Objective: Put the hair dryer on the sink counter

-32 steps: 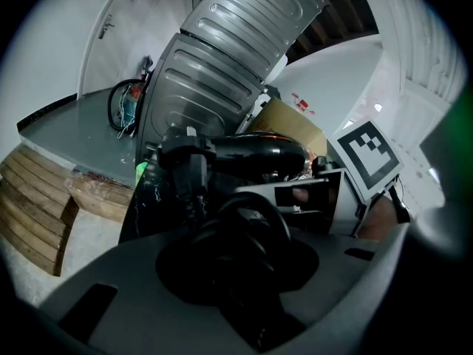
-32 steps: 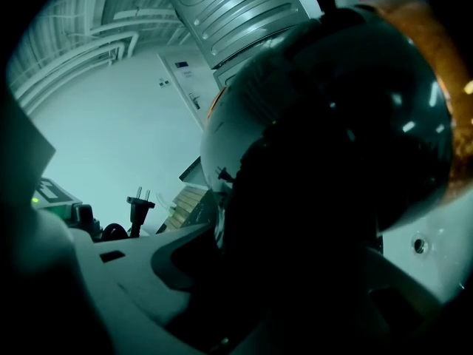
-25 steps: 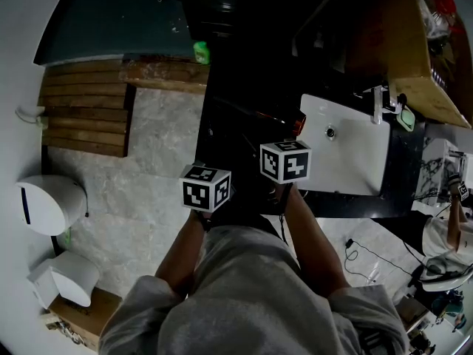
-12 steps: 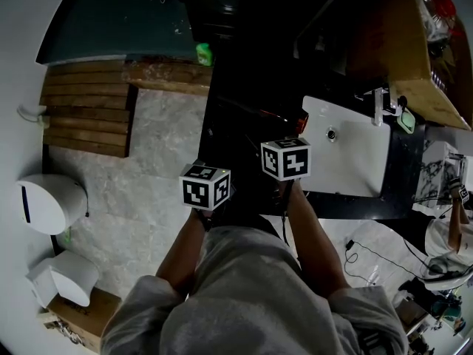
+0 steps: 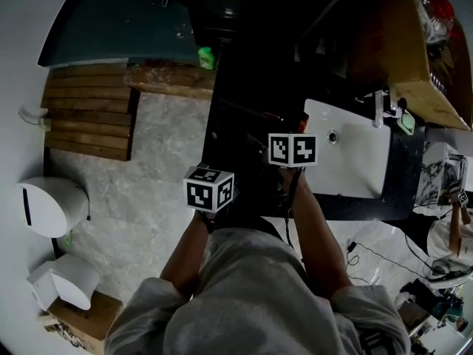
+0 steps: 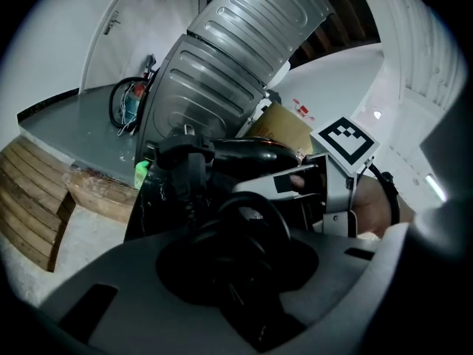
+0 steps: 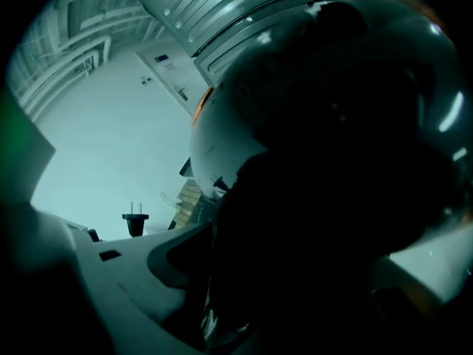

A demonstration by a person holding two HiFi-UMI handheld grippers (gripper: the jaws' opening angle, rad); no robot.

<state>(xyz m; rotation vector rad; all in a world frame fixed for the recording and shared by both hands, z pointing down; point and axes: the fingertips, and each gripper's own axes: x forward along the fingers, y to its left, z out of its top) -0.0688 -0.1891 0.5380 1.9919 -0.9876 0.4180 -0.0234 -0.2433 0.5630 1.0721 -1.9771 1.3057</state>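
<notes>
This is a bathroom. A white rectangular ceramic sink basin [image 5: 347,157] is sunk in a black glossy counter [image 5: 347,204], with a pale metal tap [image 5: 380,108] at the basin's far rim. Left of the basin spreads a grey marbled tile floor [image 5: 140,183]. Farther left lie a brown slatted wooden duckboard [image 5: 85,113] and a white rounded lidded fixture [image 5: 48,205] (bin or toilet, hard to tell).
</notes>
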